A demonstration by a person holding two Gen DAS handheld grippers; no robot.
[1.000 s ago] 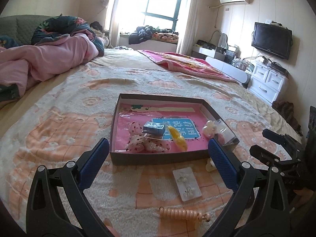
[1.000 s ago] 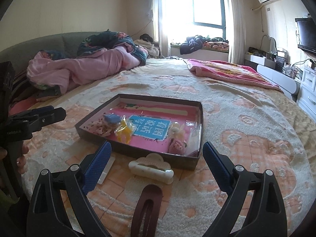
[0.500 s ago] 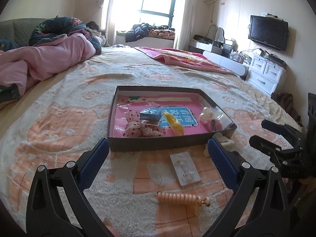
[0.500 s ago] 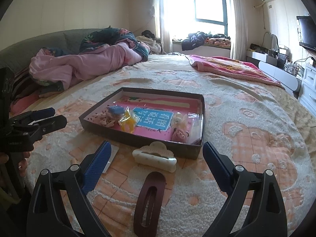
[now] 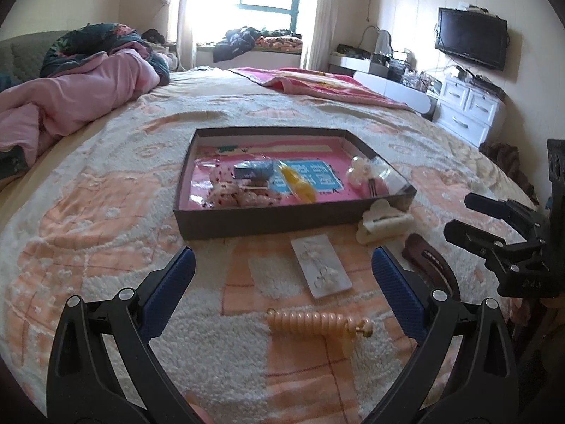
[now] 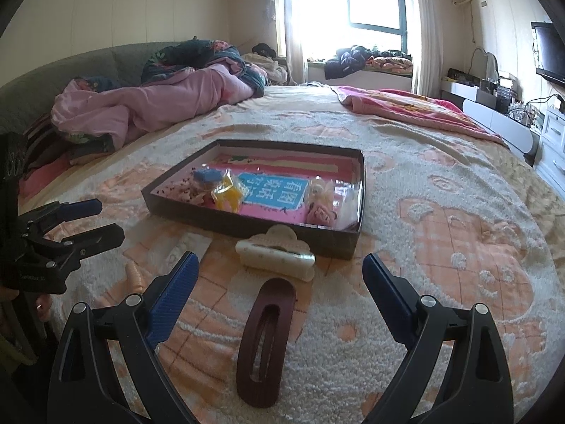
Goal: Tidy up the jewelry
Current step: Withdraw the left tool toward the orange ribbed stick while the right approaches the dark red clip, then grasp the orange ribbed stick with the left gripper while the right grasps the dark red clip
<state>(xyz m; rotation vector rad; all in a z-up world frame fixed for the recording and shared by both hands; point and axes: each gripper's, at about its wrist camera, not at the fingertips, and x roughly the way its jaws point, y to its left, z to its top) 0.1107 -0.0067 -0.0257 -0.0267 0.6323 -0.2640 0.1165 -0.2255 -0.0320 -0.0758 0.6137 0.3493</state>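
Observation:
A shallow dark box (image 5: 268,224) (image 6: 247,224) with a pink lining lies on the bed, holding several small bagged trinkets. In front of it lie a white earring card (image 5: 320,268), a peach spiral hair tie (image 5: 316,321), a cream claw clip (image 5: 383,222) (image 6: 275,256) and a maroon oval hair clip (image 6: 265,342) (image 5: 429,259). My left gripper (image 5: 282,275) hovers open over the card and the hair tie. My right gripper (image 6: 280,279) hovers open above the maroon clip and the cream clip. Neither holds anything.
The bed has a fluffy cream and orange blanket (image 6: 459,247). A pink quilt (image 5: 70,95) is heaped at the far left and a pink throw (image 5: 317,84) lies at the back. White drawers (image 5: 469,113) and a wall TV (image 5: 471,42) stand to the right.
Both grippers have drawn lower and nearer the items in front of the box, which now look larger. Both stay open and empty.

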